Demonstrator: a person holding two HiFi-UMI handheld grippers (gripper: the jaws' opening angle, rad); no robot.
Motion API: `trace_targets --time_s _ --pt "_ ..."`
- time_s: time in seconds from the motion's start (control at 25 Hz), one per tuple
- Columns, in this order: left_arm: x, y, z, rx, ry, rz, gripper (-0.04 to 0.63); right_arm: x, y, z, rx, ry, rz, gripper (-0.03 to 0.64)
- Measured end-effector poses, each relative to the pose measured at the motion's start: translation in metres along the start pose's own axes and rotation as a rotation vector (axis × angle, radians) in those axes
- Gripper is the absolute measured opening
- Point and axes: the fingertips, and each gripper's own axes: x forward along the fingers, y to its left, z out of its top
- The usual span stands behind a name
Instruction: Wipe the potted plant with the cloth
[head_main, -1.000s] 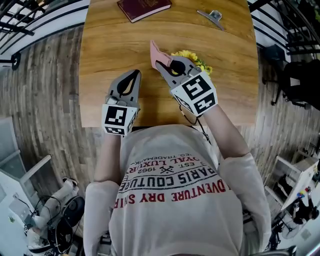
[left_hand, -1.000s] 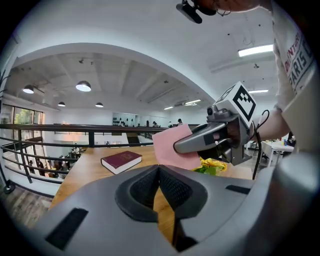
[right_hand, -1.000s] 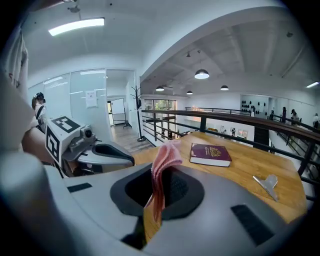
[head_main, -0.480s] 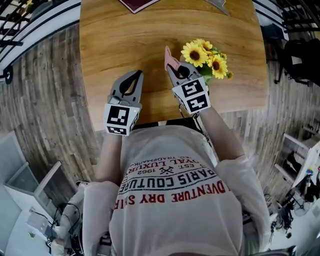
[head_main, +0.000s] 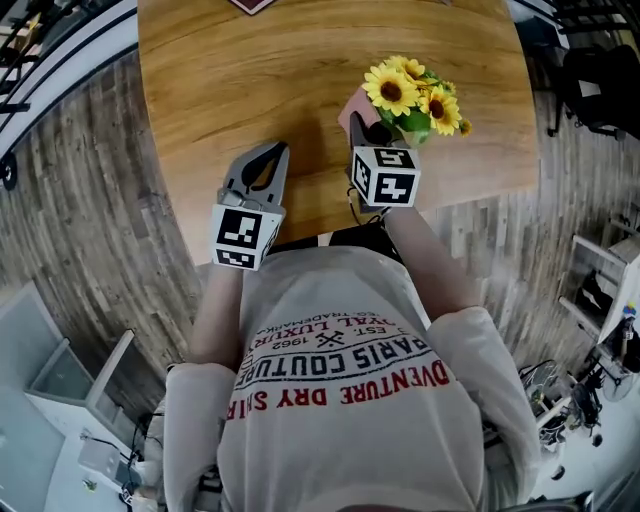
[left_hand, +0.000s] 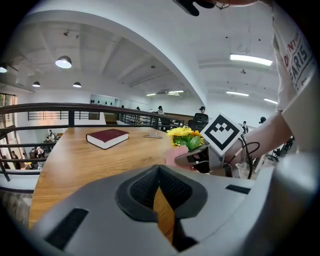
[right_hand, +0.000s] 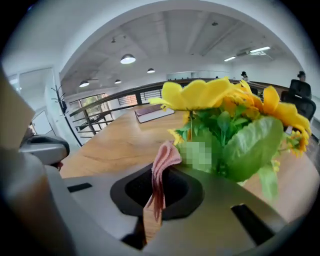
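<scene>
Right gripper (head_main: 362, 128) tilted down beside plant (head_main: 415, 95), pinching cloth (right_hand: 161, 172)

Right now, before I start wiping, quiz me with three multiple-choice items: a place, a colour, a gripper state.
1. Where does the dark red hardcover book lie?
A. far end of the wooden table
B. on the floor
C. on a chair

2. What colour is the folded cloth in the right gripper?
A. blue
B. pink
C. white

3. How is the left gripper?
A. wide open
B. shut on cloth
C. shut, empty

1 A: it lies beyond the yellow sunflowers.
2 B: pink folds stand between the jaws.
3 C: jaws together, nothing between.
</scene>
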Motion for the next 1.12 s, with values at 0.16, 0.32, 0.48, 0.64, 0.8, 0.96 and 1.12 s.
trace_targets --time_s 0.16,0.32,0.48,0.64,0.8,0.96,1.12 --pt "-0.002 0.000 -0.003 -0.003 0.004 -0.009 0.015 0.004 -0.003 -0.010 0.107 0.015 -0.046 0.037" --pt "-0.001 -0.002 -0.010 -0.012 0.010 -0.017 0.015 0.003 -0.015 -0.021 0.252 0.020 -0.067 0.037" --pt "-0.002 0.000 -0.017 -0.018 0.021 -0.023 0.015 0.001 -0.023 -0.037 0.392 0.044 -0.074 0.037" --pt "0.002 -0.003 -0.019 -0.021 0.025 -0.036 0.015 -0.009 -0.035 -0.049 0.449 0.066 -0.104 0.037" --pt "0.007 -0.008 -0.018 -0.019 0.022 -0.048 0.015 -0.016 -0.043 -0.057 0.455 0.074 -0.114 0.037" --pt "0.011 -0.016 -0.020 -0.020 0.025 -0.054 0.015 -0.021 -0.047 -0.067 0.418 0.078 -0.102 0.037" --pt "0.014 -0.025 -0.021 -0.025 0.028 -0.058 0.015 -0.032 -0.055 -0.076 0.374 0.094 -0.110 0.037"
